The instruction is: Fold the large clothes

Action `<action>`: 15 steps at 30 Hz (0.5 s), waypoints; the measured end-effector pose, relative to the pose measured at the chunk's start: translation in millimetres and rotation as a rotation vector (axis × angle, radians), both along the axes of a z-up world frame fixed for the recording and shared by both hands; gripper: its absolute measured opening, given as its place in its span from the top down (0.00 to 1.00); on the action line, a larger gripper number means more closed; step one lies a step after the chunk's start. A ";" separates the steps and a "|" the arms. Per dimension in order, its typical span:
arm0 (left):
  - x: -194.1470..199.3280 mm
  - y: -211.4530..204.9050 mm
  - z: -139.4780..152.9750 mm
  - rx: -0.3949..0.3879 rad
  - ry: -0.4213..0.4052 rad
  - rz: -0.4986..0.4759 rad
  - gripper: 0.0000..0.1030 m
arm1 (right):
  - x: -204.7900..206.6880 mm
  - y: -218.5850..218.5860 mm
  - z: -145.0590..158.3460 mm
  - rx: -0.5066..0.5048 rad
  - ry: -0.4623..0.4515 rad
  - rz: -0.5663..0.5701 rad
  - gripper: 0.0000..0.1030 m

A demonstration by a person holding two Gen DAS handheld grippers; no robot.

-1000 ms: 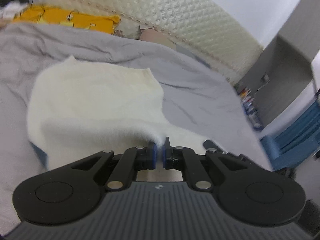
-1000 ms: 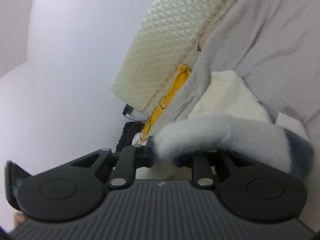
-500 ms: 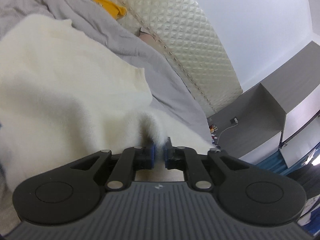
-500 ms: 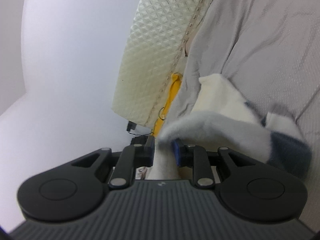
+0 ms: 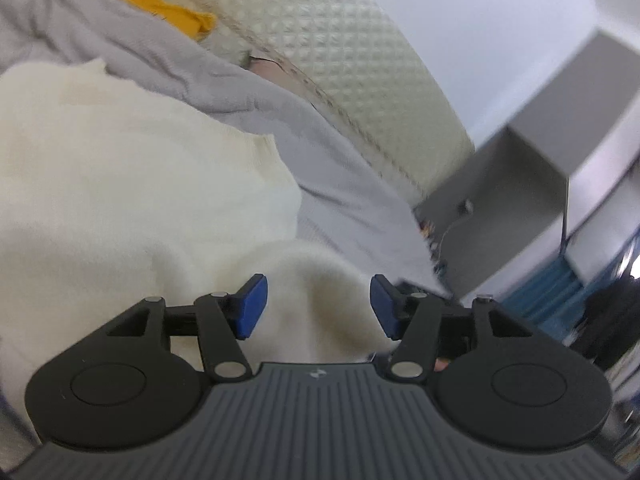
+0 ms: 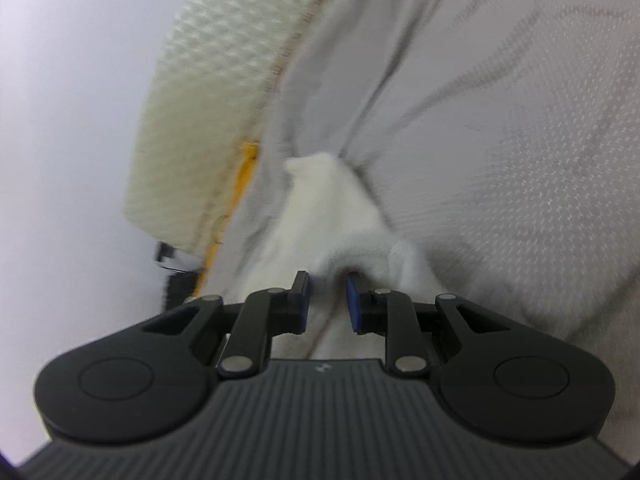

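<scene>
White fleece garment (image 5: 132, 200) lies on the grey bedsheet (image 5: 340, 184), just below the quilted headboard (image 5: 332, 60). Left claw (image 5: 318, 304) has just been opening; jaws now spread w/ a hump of fleece between them, pads clear of it. Right claw (image 6: 327, 300) pinches a fold of the same garment (image 6: 332, 216), jaws nearly together. Yellow cloth (image 5: 160, 4) sits btw sheet & headboard.
</scene>
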State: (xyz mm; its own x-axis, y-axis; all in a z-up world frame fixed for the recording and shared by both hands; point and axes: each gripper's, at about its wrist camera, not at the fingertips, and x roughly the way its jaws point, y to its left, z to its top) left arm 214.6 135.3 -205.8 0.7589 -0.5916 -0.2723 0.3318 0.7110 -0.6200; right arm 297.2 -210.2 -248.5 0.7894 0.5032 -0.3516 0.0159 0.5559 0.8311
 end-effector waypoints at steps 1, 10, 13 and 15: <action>-2.6 -2.8 0.6 0.037 -0.005 -0.014 0.39 | 1.7 2.9 -2.4 -0.019 0.001 -0.003 0.79; -33.8 -56.1 -9.4 0.431 -0.093 -0.078 0.33 | -10.2 -0.5 18.0 -0.105 -0.009 0.020 0.77; -40.0 -78.7 -19.5 0.558 -0.110 -0.094 0.29 | -26.4 -3.9 28.2 -0.136 -0.015 0.041 0.77; -45.0 -94.9 -26.9 0.660 -0.127 -0.091 0.28 | -39.4 -4.5 34.3 -0.178 -0.019 0.057 0.72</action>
